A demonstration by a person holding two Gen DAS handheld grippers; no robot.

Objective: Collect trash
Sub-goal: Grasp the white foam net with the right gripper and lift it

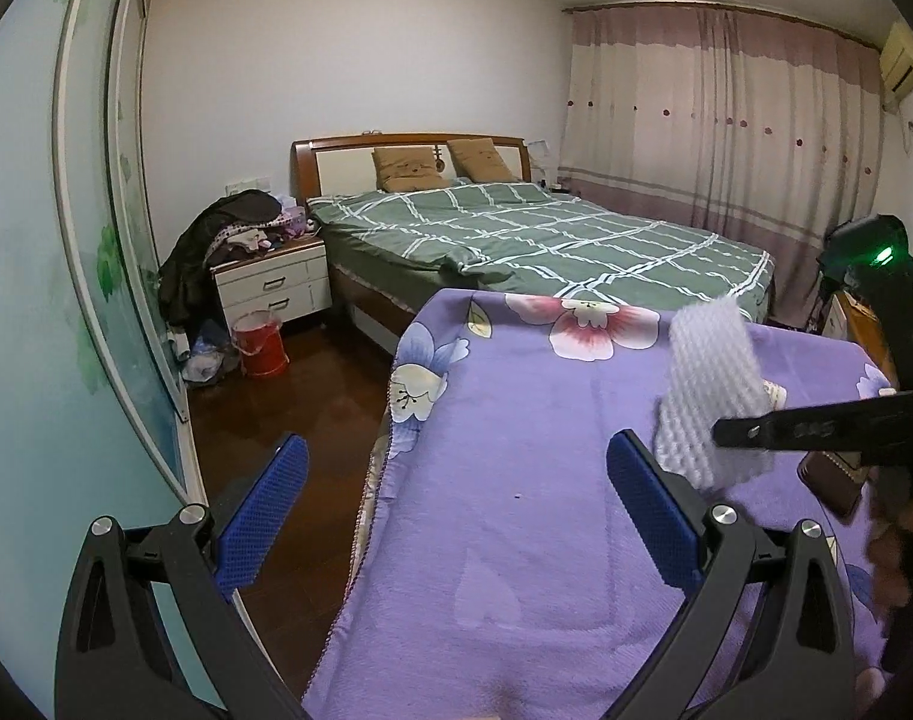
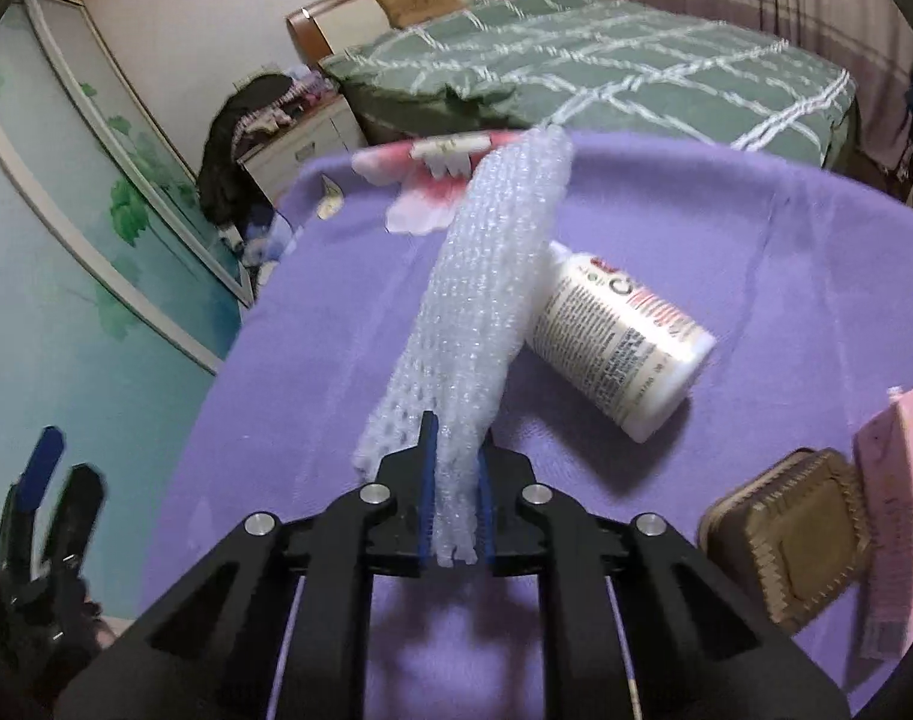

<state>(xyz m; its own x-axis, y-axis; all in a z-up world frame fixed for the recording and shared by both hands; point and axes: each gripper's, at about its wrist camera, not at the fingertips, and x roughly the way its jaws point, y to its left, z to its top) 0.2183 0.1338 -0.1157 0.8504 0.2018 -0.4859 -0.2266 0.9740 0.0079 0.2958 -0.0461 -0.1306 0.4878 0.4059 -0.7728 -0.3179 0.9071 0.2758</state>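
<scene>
A long strip of clear bubble wrap (image 2: 492, 276) hangs up and away from my right gripper (image 2: 456, 438), which is shut on its lower end above the purple floral cloth (image 2: 756, 240). In the left wrist view the same wrap (image 1: 708, 384) sticks up from the right gripper (image 1: 732, 433) at the right edge. My left gripper (image 1: 459, 450) is open with nothing between its blue pads, over the cloth's left edge. It also shows at the lower left of the right wrist view (image 2: 69, 459). A white bottle (image 2: 618, 336) lies on its side just right of the wrap.
A brown woven case (image 2: 786, 546) and a pink carton (image 2: 900, 510) lie on the cloth at the right. Beyond are a bed with a green checked cover (image 1: 546, 240), a cluttered white nightstand (image 1: 276, 282), a red bucket (image 1: 258, 342) on the dark floor, and wardrobe doors (image 1: 66, 300) at left.
</scene>
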